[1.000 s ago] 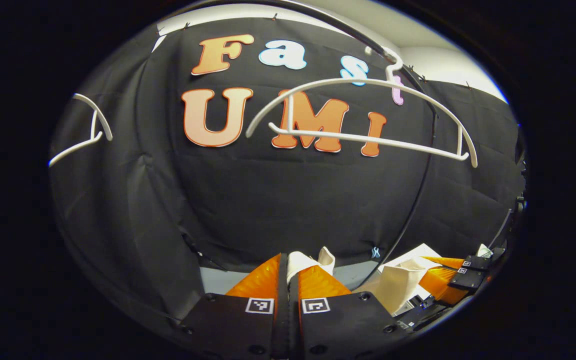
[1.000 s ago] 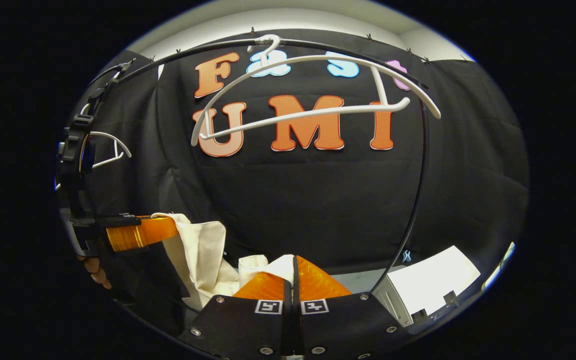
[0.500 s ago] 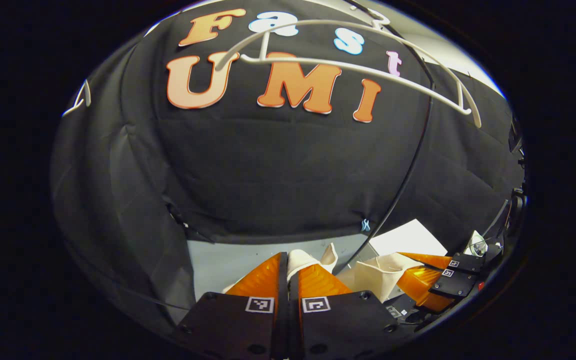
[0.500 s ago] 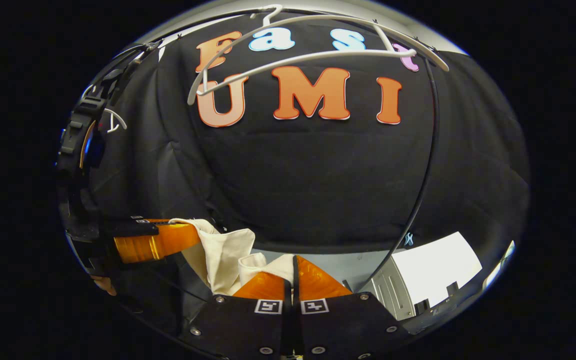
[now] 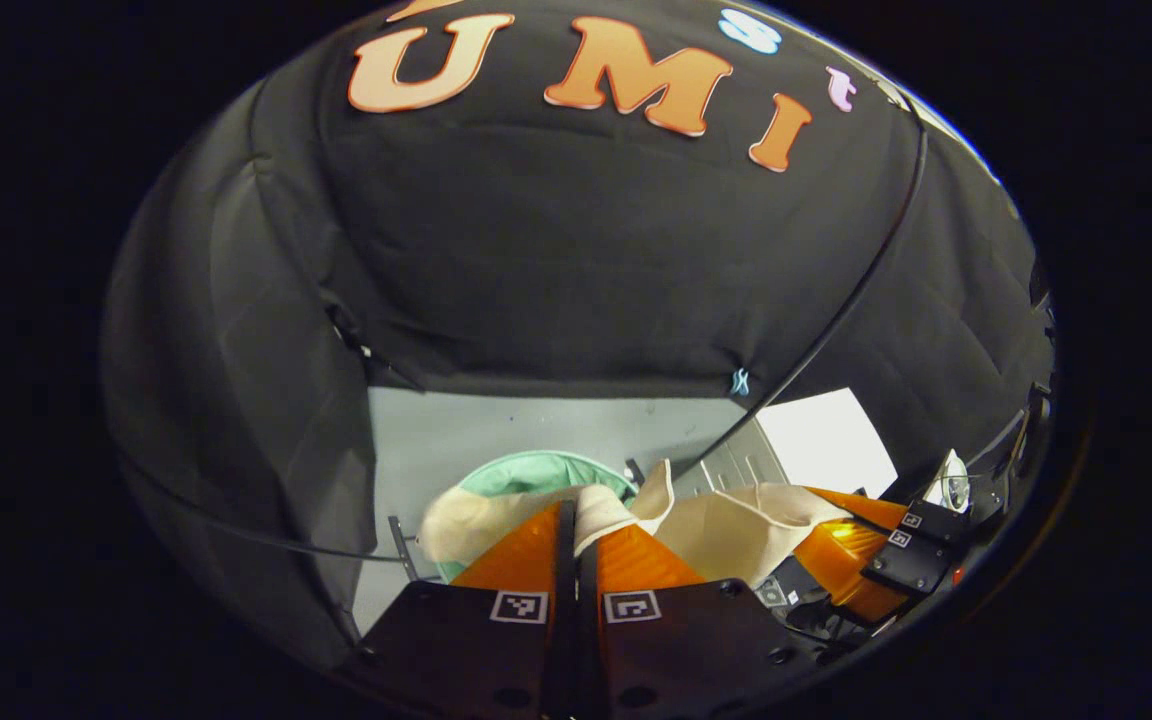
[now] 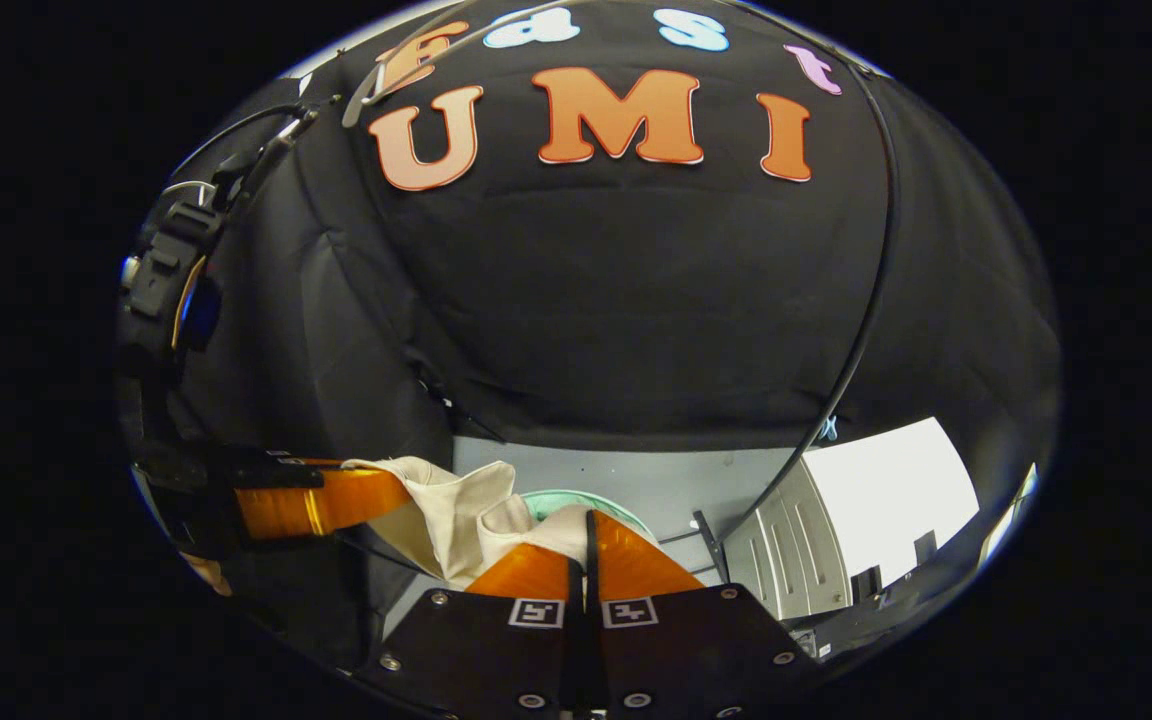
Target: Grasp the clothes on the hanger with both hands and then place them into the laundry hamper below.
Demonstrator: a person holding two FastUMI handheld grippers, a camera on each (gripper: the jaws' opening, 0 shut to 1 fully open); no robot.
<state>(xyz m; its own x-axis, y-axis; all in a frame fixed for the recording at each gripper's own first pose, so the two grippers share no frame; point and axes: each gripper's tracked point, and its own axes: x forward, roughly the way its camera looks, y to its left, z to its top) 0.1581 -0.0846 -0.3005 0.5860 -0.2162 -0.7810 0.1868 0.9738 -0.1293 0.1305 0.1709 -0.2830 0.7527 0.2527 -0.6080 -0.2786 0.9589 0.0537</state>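
A cream garment point(image 5: 726, 525) hangs stretched between the two grippers. My left gripper point(image 5: 577, 510) is shut on one end of it, and in the right gripper view it comes in from the left point(image 6: 336, 500). My right gripper point(image 6: 588, 518) is shut on the other end of the garment point(image 6: 446, 505); the left gripper view has it at the lower right point(image 5: 851, 560). The green laundry hamper point(image 5: 521, 475) sits on the floor just beyond and below the cloth, its rim point(image 6: 576, 497) peeking over the fabric. A piece of the white hanger point(image 6: 386, 68) is at the top edge.
A white cabinet point(image 6: 866, 505) stands at the right on the grey floor point(image 5: 496, 430). A thin black rack pole point(image 5: 836, 310) curves down the right side in front of the black booth wall. A person's fingers point(image 6: 204, 570) hold the left gripper.
Both grippers have come down with the garment held between them. The hanger has slid up out of the left gripper view, and the green hamper and more floor have come into sight.
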